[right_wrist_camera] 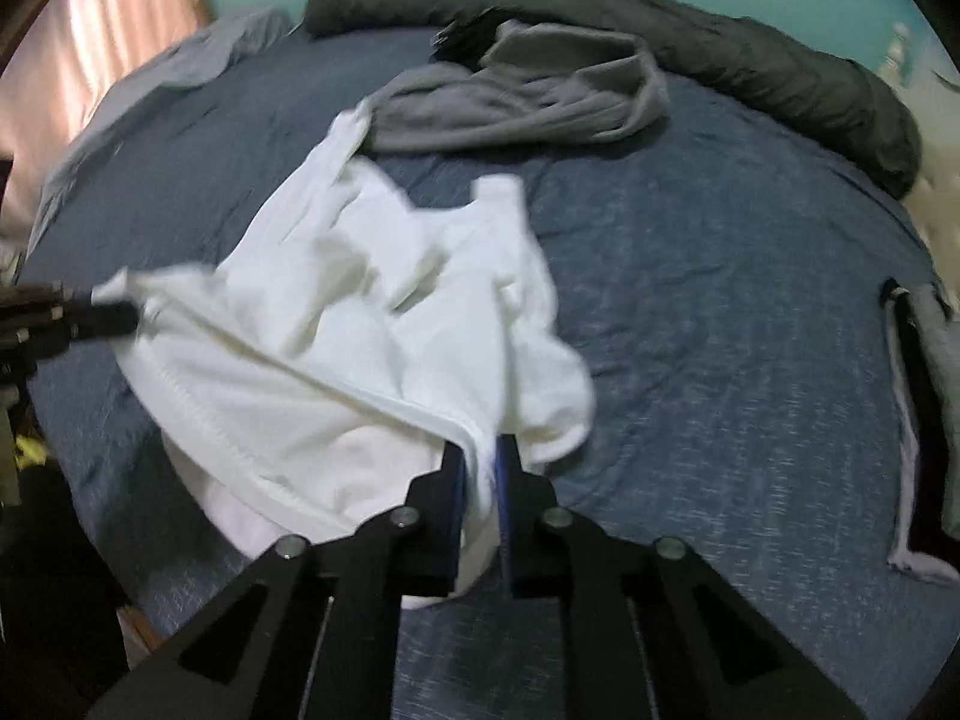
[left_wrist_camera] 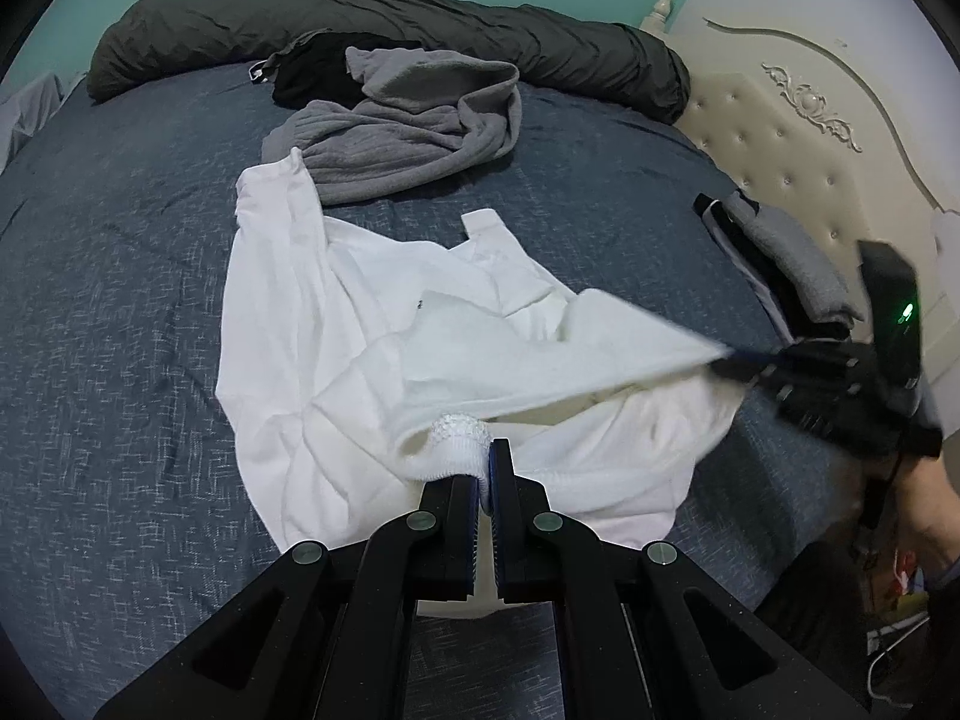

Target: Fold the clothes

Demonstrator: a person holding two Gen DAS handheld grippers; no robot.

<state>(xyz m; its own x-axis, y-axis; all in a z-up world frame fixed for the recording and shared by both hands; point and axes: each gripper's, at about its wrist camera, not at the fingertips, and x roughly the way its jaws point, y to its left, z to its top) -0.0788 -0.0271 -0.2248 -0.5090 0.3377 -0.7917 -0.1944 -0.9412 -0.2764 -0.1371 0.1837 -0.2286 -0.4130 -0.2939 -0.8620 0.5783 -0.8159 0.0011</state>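
Blue-grey bedsheet fills both views, a teal wall behind it, and the white garment lies rumpled across the near side of the bed. The left claw is pinched tight on the ribbed hem, the right claw is clamped narrow on another stretch of that hem, and the cloth is drawn taut between them. Risk number one, as I read it: the hold on each side is only a thin bite of fabric, so a hard tug apart could pull the hem out of one claw. Risk two: the body is twisted with a sleeve flung out, so any fold made now would trap creases. Farther back, the dark rolled duvet lines the far edge. The grey sweater touches that sleeve's cuff and could get dragged along. Smaller still, a folded stack sits by the headboard, just beside the right claw's path.
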